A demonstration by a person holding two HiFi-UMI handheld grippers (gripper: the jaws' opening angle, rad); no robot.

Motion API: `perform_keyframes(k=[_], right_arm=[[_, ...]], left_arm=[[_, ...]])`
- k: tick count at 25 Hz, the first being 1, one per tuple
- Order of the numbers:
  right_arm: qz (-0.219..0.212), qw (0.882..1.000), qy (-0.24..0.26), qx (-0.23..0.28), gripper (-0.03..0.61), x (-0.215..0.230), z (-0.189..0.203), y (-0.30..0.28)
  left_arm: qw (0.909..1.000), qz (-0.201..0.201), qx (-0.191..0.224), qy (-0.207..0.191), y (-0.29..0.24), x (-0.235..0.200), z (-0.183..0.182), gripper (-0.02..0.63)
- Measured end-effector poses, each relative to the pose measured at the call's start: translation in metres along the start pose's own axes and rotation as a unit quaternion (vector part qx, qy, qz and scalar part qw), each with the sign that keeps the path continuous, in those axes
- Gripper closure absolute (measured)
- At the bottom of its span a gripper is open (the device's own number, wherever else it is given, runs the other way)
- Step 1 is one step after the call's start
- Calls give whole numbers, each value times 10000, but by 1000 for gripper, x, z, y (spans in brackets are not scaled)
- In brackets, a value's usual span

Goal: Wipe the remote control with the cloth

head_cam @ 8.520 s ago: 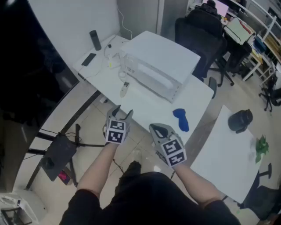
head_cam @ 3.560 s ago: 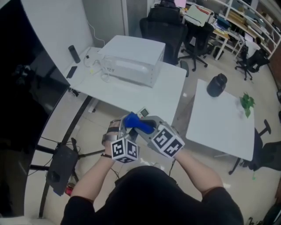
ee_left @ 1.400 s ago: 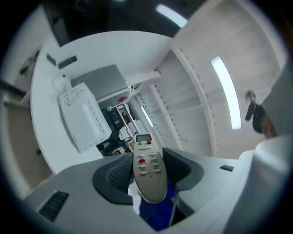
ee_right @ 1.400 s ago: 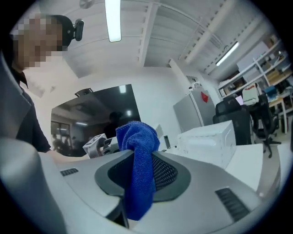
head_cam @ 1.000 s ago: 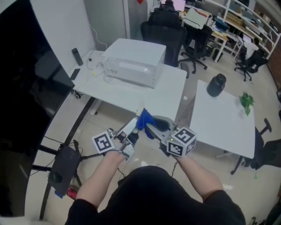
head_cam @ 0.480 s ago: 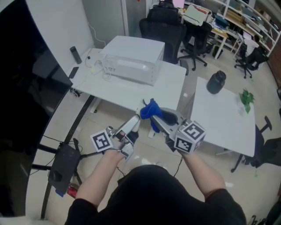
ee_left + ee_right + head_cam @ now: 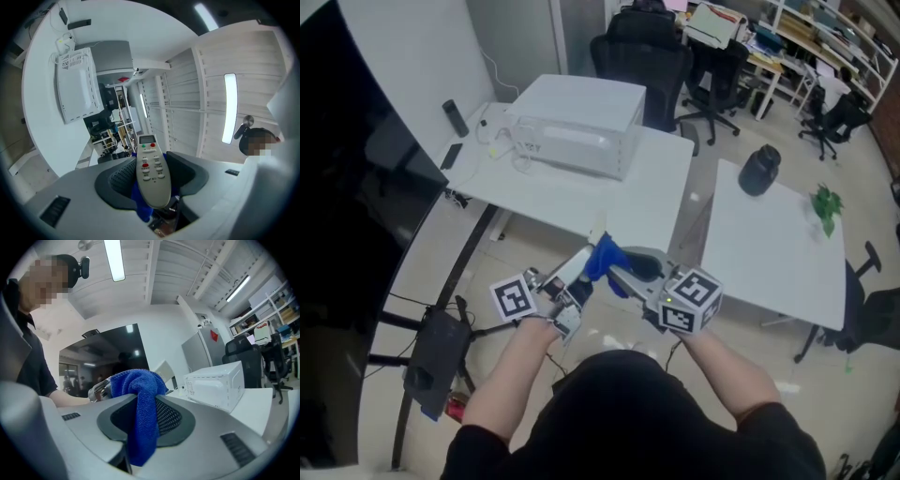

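Back comes your right gripper [image 7: 140, 420], jaws clamped on the blue cloth [image 7: 602, 258], pressing it against the remote control [image 7: 152, 176] pinched in your left gripper [image 7: 151, 185], short of the white table [image 7: 637, 202]. Mid-wipe, I'd say: next, stroke along its length.

White desks [image 7: 581, 202], office chairs [image 7: 642, 66] (black), pale tiled floor [image 7: 874, 187]

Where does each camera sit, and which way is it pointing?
Head view: on the person's head, looking steeply down; both forearms show.
Left gripper view: rides the left gripper, looks along jaws gripping the remote control.
Right gripper view: rides the right gripper, looks along jaws gripping the cloth.
Both gripper views share the white box.
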State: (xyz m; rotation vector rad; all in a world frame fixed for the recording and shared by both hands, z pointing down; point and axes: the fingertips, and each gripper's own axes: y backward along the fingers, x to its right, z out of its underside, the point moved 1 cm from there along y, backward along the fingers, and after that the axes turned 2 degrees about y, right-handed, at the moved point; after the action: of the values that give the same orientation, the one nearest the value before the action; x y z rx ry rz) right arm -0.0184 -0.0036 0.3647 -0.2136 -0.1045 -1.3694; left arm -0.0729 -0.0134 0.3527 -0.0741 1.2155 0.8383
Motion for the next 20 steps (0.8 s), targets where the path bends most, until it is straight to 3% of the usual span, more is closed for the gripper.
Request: perform_keyframes(k=[6,10,13,15,17,20], right_arm=[[457,9988,6,188,476,47,-21,18],[593,9980,0,201,476,65,-25,26],[776,9966,-60,263,476,81,-25,34],[1027,9944,-44,254,476,94,-24,43],[1329,9910,26,137,476,108,-19,53],[1708,9851,81,-175,476,125,-4,67]], left_arm=[[9972,-40,-745,86,-9,-7,32,408],[9964,-135,-833,16,-17,-16,38,408],[9956,-414,-772,-342,-25,-31,31,408],[9898,-839,-744,-876,-29,-49,24,408],[9698,-1537,-833,-1701,-31,-77,16,408],[9144,-2650,-1115,-2851,-36,-130,4,407]])
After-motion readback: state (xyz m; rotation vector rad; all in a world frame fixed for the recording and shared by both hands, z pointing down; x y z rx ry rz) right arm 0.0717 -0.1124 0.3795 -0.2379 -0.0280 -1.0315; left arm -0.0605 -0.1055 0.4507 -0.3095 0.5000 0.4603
